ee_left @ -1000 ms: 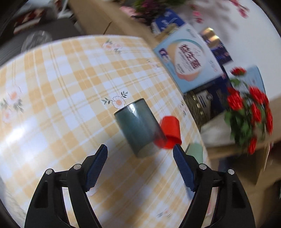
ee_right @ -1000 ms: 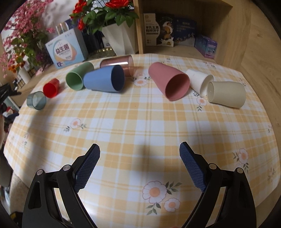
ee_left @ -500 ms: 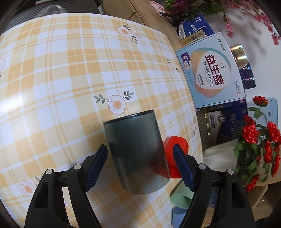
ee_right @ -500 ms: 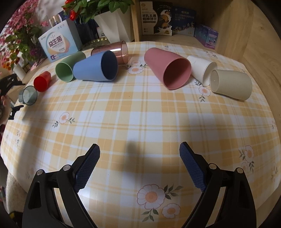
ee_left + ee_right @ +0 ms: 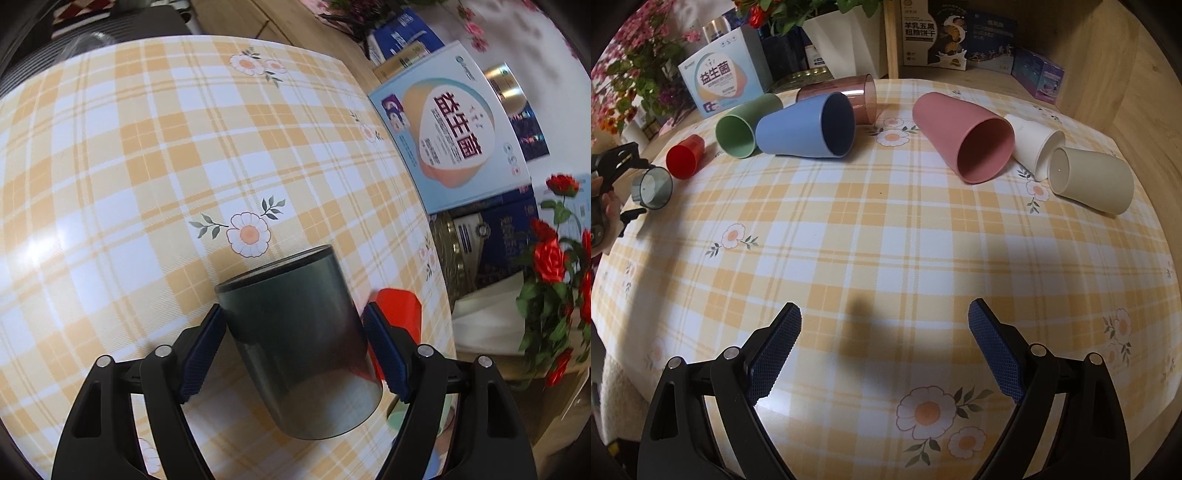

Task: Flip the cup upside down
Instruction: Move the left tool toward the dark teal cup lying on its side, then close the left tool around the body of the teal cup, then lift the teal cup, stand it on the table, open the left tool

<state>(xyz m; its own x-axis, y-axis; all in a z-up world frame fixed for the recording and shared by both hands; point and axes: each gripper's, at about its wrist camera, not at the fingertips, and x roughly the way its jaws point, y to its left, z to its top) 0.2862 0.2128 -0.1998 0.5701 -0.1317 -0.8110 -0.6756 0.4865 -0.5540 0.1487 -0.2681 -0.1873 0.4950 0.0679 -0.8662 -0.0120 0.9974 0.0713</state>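
A smoky grey see-through cup (image 5: 295, 332) lies on its side on the checked tablecloth (image 5: 147, 166), its base pointing away from me. My left gripper (image 5: 293, 347) has closed onto its sides, both blue pads touching it. The same cup (image 5: 652, 187) shows at the far left in the right wrist view, held by the left gripper, open mouth facing the camera. My right gripper (image 5: 884, 350) is open and empty above the near part of the table.
Several cups lie on their sides along the back: red (image 5: 685, 157), green (image 5: 744, 127), blue (image 5: 809, 127), brown see-through (image 5: 842, 94), pink (image 5: 964, 136), white (image 5: 1034, 142), beige (image 5: 1089, 179). Boxes (image 5: 722, 83), flowers and a white vase (image 5: 846, 29) stand behind.
My left gripper has moved in around the grey cup and its fingers have closed onto the cup's sides. My right gripper has drifted slightly closer over the table, still open.
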